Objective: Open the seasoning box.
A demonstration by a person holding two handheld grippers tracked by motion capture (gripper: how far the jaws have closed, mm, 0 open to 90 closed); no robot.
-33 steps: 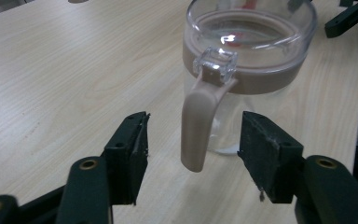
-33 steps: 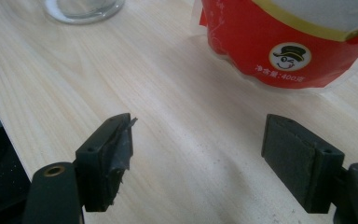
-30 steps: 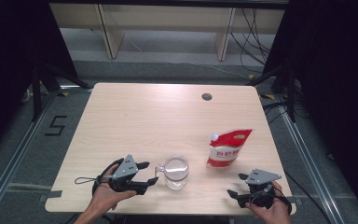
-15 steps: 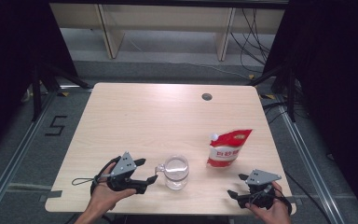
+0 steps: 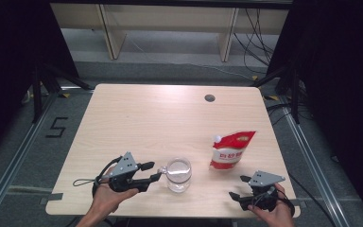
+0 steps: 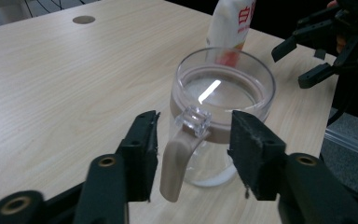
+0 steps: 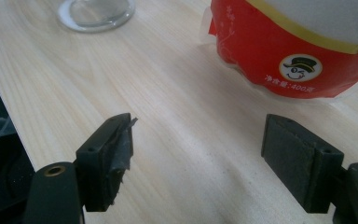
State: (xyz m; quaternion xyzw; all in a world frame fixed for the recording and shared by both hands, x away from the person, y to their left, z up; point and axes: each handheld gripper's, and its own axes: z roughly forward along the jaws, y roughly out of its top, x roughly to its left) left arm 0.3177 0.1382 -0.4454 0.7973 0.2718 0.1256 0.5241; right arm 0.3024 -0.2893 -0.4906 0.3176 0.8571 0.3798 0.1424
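Left claw [image 6: 191, 140] straddles the handle [image 6: 182, 147] of the glass mug [image 5: 178, 174] at the table's [image 5: 170, 118] front edge; its jaws have just been closing, pads not yet touching. Handle points toward it. Right claw [image 7: 198, 154] stands wide, empty, near the red pouch [image 5: 229, 151].

Black hand-held gripper [image 5: 153, 171] pair, grey triangular top plates, trailing black cables

left gripper [image 5: 155, 172]: jaws closing around mug [image 5: 178, 174] handle | right gripper [image 5: 238, 198]: open | pouch [image 5: 230, 150]: upright
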